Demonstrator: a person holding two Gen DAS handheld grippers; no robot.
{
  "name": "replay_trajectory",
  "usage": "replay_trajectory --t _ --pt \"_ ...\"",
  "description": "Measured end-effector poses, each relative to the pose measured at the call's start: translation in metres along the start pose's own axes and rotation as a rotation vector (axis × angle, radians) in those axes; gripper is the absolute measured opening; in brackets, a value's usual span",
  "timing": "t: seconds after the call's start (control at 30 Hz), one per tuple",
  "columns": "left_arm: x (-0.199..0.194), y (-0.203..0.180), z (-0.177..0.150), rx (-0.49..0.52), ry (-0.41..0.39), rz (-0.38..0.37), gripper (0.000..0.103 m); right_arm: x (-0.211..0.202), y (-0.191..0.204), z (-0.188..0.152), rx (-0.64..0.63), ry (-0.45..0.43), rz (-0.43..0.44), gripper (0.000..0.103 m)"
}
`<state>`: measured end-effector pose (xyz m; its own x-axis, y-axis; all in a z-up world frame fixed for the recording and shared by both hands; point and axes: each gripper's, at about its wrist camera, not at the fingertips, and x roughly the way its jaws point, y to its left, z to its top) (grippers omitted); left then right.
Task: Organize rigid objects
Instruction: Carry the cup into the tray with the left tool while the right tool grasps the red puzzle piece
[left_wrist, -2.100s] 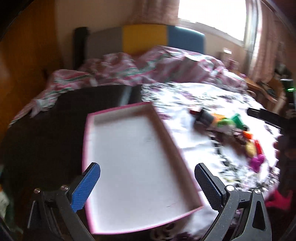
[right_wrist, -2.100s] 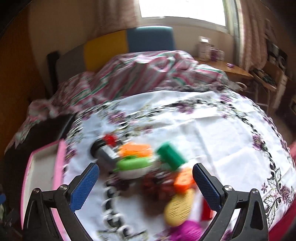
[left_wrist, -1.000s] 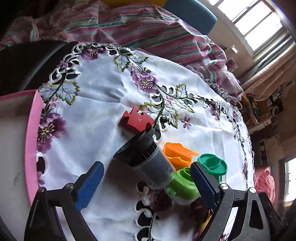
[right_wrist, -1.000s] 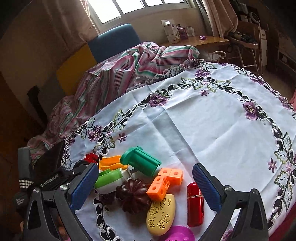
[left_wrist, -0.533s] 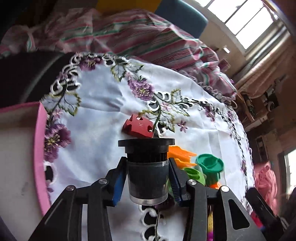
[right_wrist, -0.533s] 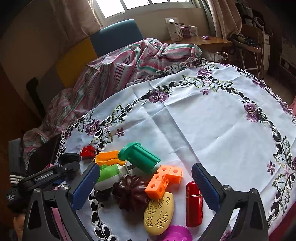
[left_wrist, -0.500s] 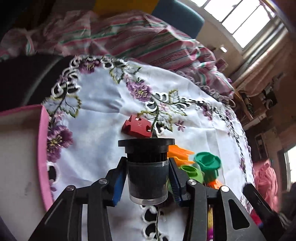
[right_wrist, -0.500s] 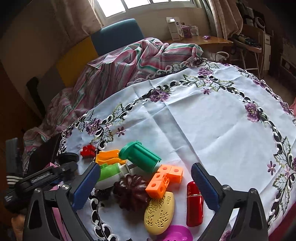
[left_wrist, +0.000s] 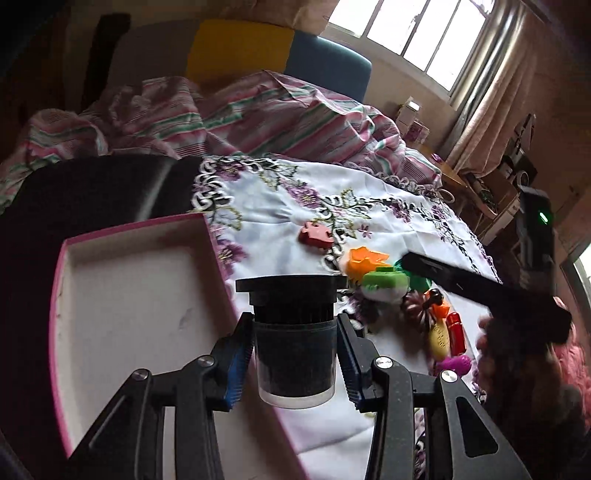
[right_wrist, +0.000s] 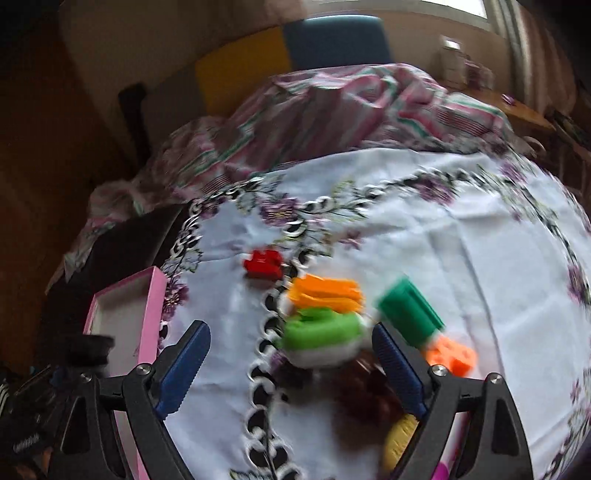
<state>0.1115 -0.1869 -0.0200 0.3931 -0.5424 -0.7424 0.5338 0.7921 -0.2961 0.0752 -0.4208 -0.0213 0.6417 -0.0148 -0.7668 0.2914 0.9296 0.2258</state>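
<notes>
My left gripper (left_wrist: 293, 354) is shut on a black cylinder with a wide cap (left_wrist: 293, 325), held above the right rim of the pink-edged white tray (left_wrist: 122, 306). My right gripper (right_wrist: 291, 365) is open, low over the toy pile, with the green-and-white piece (right_wrist: 321, 338) between its fingers, untouched as far as I can tell. Around it lie an orange piece (right_wrist: 325, 291), a dark green cylinder (right_wrist: 410, 314), a red puzzle piece (right_wrist: 264, 267), an orange block (right_wrist: 450, 356) and a brown moulded piece (right_wrist: 362, 387). The tray (right_wrist: 122, 317) shows at the left.
The toys lie on a white embroidered tablecloth (left_wrist: 280, 218) over a dark round table (left_wrist: 92, 192). A striped blanket (left_wrist: 258, 114) is heaped behind. A red capsule (left_wrist: 456, 332), yellow oval (left_wrist: 437, 338) and magenta piece (left_wrist: 456, 365) lie at the pile's near side.
My left gripper closed on the black cylinder, lifted it from the pile and carried it left over the tray's edge. My right gripper dropped toward the pile and is blurred with motion.
</notes>
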Motion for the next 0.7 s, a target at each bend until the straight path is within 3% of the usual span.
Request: replay_trajectory --t 0.2,0.43,0.47,0.57,0.7 --pt "-0.022 0.033 -0.02 -0.033 -0.022 0.044 0.044 0.071 0.035 0.043 -0.082 0.098 -0.04 0.091" --pt "-0.034 0.074 -0.036 -0.123 -0.006 0.055 0.044 0.131 0.045 0.06 -0.129 0.184 -0.128 0.086" --pt "-0.035 0.079 -0.037 -0.134 -0.008 0.058 0.044 0.138 0.045 0.06 -0.133 0.195 -0.139 0.084" --pt "-0.038 0.088 -0.038 -0.154 -0.014 0.073 0.044 0.157 0.046 0.055 -0.147 0.273 -0.168 0.047" --pt "-0.04 0.097 -0.033 -0.157 -0.029 0.085 0.044 0.149 0.045 0.052 -0.137 0.25 -0.13 0.046"
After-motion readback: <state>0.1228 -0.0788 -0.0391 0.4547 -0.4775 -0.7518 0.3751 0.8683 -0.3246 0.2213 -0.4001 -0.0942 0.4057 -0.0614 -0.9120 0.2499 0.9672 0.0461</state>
